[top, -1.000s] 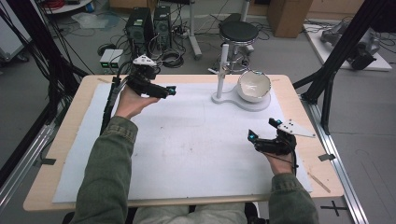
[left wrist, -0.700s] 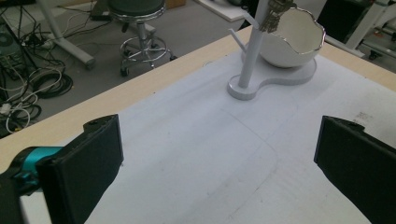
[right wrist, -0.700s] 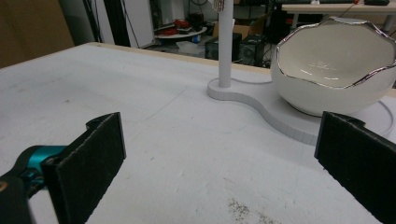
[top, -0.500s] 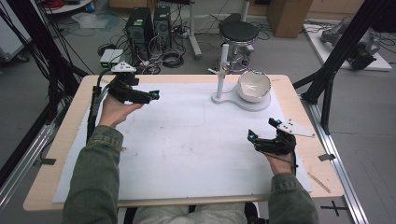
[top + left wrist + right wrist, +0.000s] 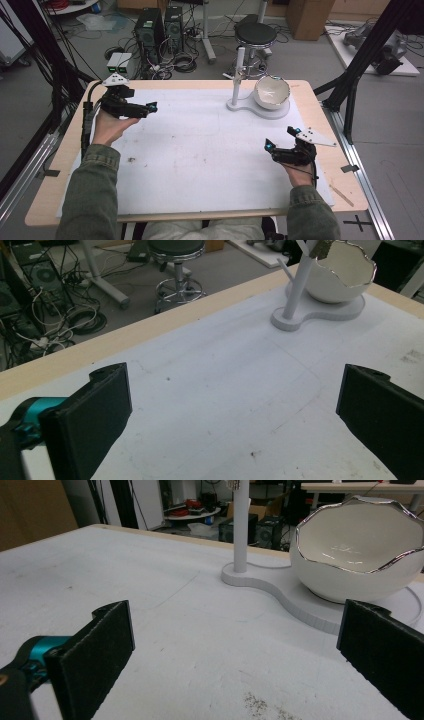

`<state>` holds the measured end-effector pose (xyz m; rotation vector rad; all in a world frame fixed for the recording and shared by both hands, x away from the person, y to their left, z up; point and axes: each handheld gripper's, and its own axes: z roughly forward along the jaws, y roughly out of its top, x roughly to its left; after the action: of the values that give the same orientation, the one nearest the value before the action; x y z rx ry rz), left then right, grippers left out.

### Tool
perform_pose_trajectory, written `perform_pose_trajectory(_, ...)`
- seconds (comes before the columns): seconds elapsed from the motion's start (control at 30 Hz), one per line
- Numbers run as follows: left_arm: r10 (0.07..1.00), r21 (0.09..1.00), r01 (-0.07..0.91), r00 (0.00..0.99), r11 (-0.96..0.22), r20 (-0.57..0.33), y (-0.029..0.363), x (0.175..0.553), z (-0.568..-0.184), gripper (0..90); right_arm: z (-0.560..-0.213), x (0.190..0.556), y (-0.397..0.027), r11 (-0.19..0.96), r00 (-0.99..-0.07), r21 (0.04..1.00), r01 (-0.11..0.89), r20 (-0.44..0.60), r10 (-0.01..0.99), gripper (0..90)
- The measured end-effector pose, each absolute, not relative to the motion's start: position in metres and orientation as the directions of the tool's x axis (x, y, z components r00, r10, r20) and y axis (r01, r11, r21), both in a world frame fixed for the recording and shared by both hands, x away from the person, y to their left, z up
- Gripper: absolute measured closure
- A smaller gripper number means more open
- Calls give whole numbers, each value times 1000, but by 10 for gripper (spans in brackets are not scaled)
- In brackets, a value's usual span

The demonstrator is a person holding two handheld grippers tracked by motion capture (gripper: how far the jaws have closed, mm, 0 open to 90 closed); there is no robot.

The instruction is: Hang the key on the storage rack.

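A white eggshell-shaped bowl (image 5: 271, 92) with a silver rim sits on a white stand base (image 5: 250, 107) that carries an upright post (image 5: 239, 75), at the table's far right. The bowl (image 5: 340, 270) and the post (image 5: 298, 285) also appear far off in the left gripper view. In the right gripper view the bowl (image 5: 360, 550) is close ahead. My left gripper (image 5: 142, 108) is held open over the far left of the white mat, nothing between its jaws. Near the right edge my right gripper (image 5: 281, 141) is open and holds nothing.
A white mat (image 5: 200, 150) covers most of the wooden table (image 5: 70, 200). Behind the table stand a round black stool (image 5: 255, 34), computer towers (image 5: 159, 25) and loose cables on the floor. Black frame posts rise at both sides.
My left gripper has drawn back leftward, from the mat's far middle-left to the table's far left corner. The right gripper has stayed where it was.
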<state>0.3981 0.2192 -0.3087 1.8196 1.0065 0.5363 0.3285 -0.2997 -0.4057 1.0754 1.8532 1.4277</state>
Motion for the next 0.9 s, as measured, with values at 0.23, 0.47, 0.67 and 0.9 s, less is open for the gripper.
perform_pose_trajectory(0.23, 836, 892, 410, 544, -190, -73, 228, 391, -312, 17, -406, 329, -300, 111, -522, 959, 259, 42, 852, 8)
perform_pose_trajectory(0.47, 851, 895, 418, 518, -160, -90, 242, 381, -319, 16, -406, 329, -300, 113, -521, 960, 258, 40, 853, 8)
perform_pose_trajectory(0.67, 870, 900, 415, 484, -132, -95, 254, 371, -327, 16, -406, 329, -300, 112, -520, 960, 257, 39, 853, 8)
perform_pose_trajectory(0.9, 892, 909, 408, 438, -88, -111, 269, 357, -338, 17, -406, 328, -299, 110, -519, 960, 259, 43, 854, 8)
